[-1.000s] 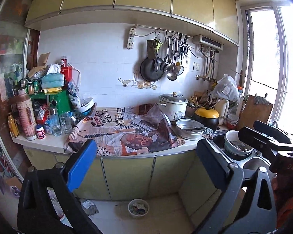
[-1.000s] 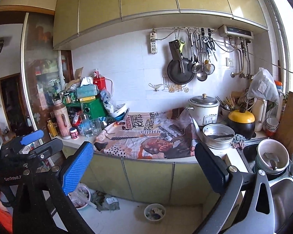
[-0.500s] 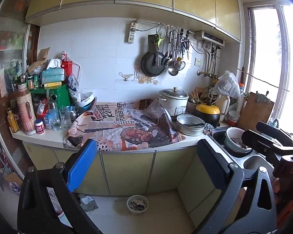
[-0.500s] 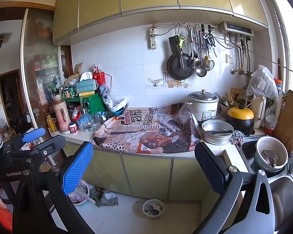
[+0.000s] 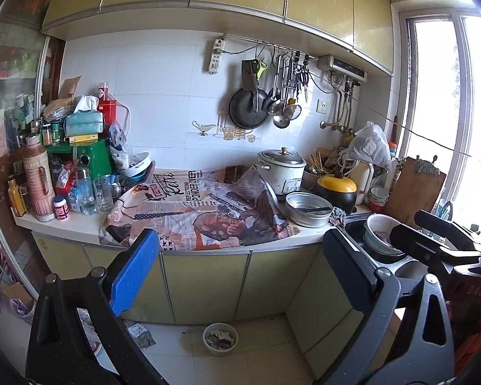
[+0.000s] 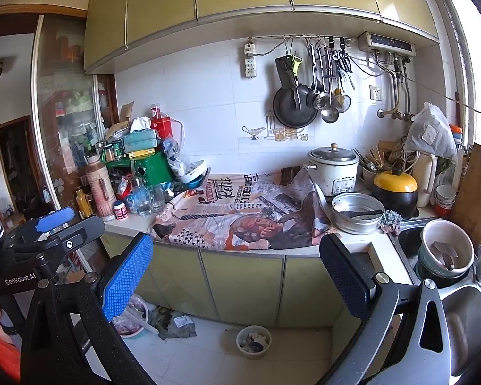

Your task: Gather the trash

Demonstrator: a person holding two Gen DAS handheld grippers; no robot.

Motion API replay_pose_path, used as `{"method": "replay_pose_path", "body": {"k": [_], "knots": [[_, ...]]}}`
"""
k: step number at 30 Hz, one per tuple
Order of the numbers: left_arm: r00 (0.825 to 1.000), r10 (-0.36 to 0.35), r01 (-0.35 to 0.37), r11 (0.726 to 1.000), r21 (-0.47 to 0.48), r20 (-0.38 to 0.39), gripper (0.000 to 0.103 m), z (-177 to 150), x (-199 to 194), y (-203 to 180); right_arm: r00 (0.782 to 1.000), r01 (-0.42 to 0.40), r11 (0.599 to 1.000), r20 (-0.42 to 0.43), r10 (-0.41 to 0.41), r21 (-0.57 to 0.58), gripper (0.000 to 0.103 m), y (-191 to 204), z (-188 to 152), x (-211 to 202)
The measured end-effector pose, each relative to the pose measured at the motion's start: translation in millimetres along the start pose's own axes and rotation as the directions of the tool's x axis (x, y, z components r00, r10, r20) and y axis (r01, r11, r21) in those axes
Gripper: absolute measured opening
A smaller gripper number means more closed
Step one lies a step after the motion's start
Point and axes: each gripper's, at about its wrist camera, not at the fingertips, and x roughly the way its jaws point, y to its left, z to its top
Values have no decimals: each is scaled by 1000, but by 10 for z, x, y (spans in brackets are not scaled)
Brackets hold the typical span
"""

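I'm at the start, scouting for trash. Both my left gripper [image 5: 237, 269] and right gripper [image 6: 237, 266] are spread wide, empty, held level facing the counter [image 6: 362, 245]. Litter [image 6: 176, 322] lies on the floor below the counter, beside a small bowl [image 6: 253, 341]. Next I must reach down.

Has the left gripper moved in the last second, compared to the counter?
Yes. The left gripper has pulled back and tilted up: the counter sits higher, more floor shows.

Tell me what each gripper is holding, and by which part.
Nothing. The left gripper and the right gripper are both open with empty jaws, held in the air short of the counter.
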Motion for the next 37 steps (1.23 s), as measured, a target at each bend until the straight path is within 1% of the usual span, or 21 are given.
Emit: {"method": "replay_pose_path", "body": {"k": [7,14,26,37], "knots": [[1000,-22,22,1000,-6,2,102,16,6,-16,1000,8,1000,-11,-8,5,103,-14,3,6],[1000,-27,27,1000,-4,-2,102,15,24,-48,1000,15,1000,-11,-15,6,103,-45,16,6],[1000,-30,30,1000,0,1,102,46,34,-61,1000,0,1000,-6,0,18,103,-22,56,36],[999,-23,23,1000,-2,-35,102,92,276,-61,1000,-16,1000,-25,17,23,103,-56,91,222]]}}
